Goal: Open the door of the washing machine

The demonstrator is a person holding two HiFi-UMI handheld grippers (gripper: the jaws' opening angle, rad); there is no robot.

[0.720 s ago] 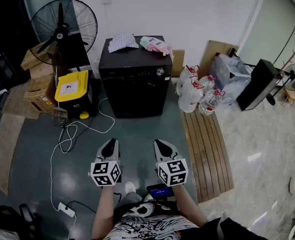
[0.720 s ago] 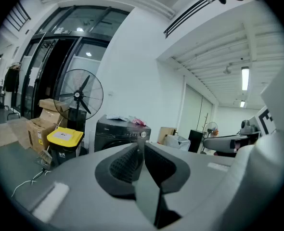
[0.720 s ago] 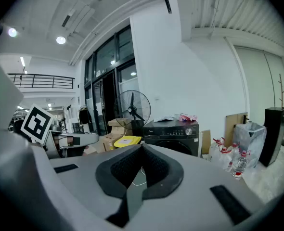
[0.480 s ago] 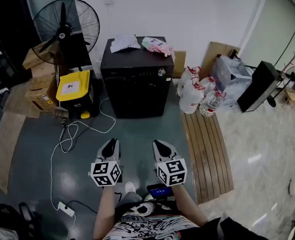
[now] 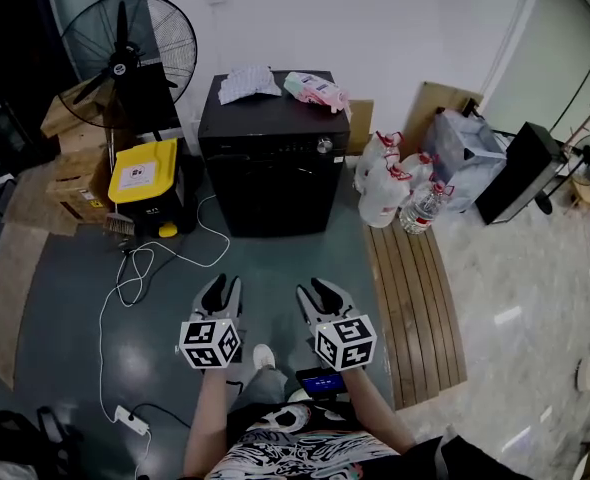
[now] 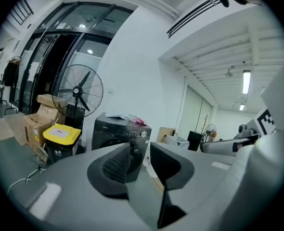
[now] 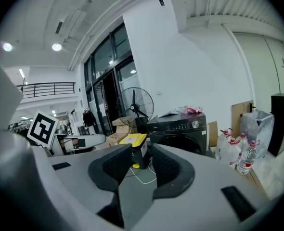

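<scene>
A black front-loading washing machine (image 5: pixel 272 158) stands against the white wall with its door closed; it also shows in the left gripper view (image 6: pixel 114 134) and the right gripper view (image 7: pixel 183 131). A white cloth (image 5: pixel 245 83) and a pink packet (image 5: pixel 313 90) lie on its top. My left gripper (image 5: pixel 223 288) and right gripper (image 5: pixel 320 293) hover side by side over the grey floor, well short of the machine. Both point at it. Each is open by a narrow gap and holds nothing, as seen on the left gripper (image 6: pixel 141 155) and the right gripper (image 7: pixel 142 160).
A big floor fan (image 5: pixel 125 43), cardboard boxes (image 5: pixel 70 168) and a yellow-lidded bin (image 5: pixel 143 173) stand left of the machine. A white cable (image 5: pixel 135 268) trails across the floor. Bags and water bottles (image 5: pixel 390 183) sit at the right, by a wooden slat mat (image 5: pixel 413 298).
Both grippers were shut before and now have their jaws apart. They have stayed at about the same place in front of the machine.
</scene>
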